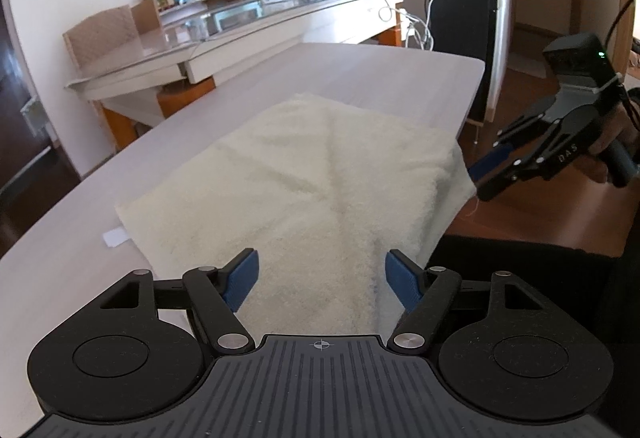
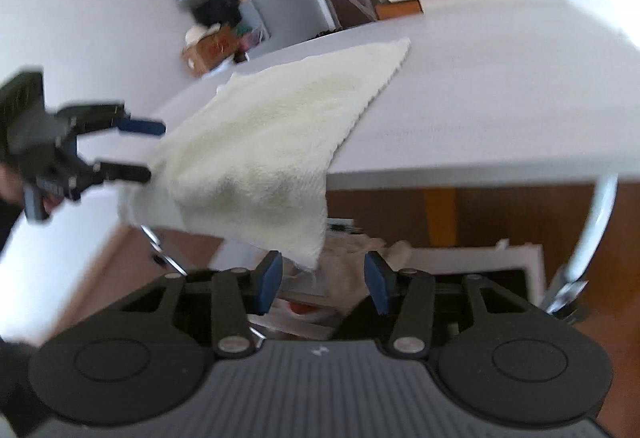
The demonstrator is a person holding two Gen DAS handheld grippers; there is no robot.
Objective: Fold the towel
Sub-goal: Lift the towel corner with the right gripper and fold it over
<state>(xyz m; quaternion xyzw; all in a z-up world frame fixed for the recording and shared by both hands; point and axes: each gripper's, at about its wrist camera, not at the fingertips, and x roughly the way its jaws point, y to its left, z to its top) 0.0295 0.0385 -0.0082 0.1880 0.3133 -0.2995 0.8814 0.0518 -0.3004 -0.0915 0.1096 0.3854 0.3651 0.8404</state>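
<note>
The cream towel (image 1: 320, 190) lies on the pale worktop (image 1: 360, 74) folded at least once into a thick rectangle, with one edge and corner hanging over the worktop's near edge. Left gripper (image 1: 322, 280): fingers spread wide over the near end of the towel, gripping nothing. Right gripper (image 2: 322, 278): fingers parted, empty, just below the hanging corner. Judgement: an early fold is complete; remaining work appears to be a further fold and squaring.
</note>
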